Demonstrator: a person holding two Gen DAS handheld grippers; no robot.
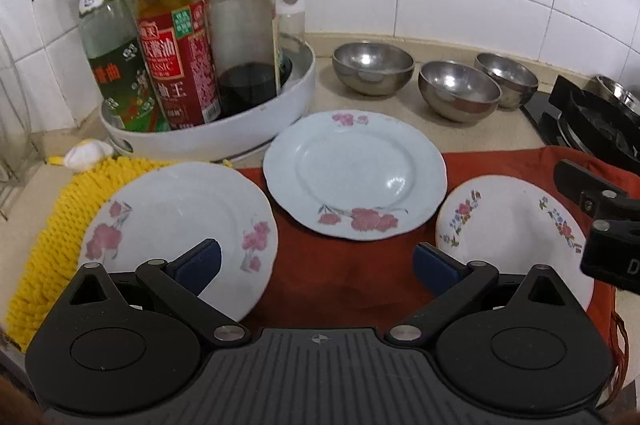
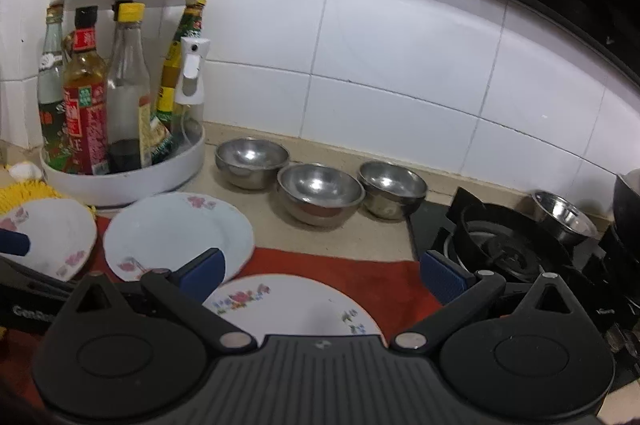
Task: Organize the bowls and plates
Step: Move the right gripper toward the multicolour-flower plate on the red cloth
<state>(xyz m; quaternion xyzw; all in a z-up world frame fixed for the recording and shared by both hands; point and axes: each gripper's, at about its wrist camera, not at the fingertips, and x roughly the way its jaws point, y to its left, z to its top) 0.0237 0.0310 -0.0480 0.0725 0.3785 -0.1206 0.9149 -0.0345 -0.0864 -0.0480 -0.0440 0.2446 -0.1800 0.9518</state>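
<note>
Both hand-held grippers, left and right, are held wide open and empty above three flowered white plates laid on a red cloth at the bench's front edge; three steel bowls are ranged along the back wall edge.

condiment rack, red cloth, yellow mat, stove

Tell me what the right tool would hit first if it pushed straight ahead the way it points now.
Probably the small floral plate on the red cloth: the open right tool tilts downward over it. The steel bowls lie farther back. Depth is hard to judge.
</note>
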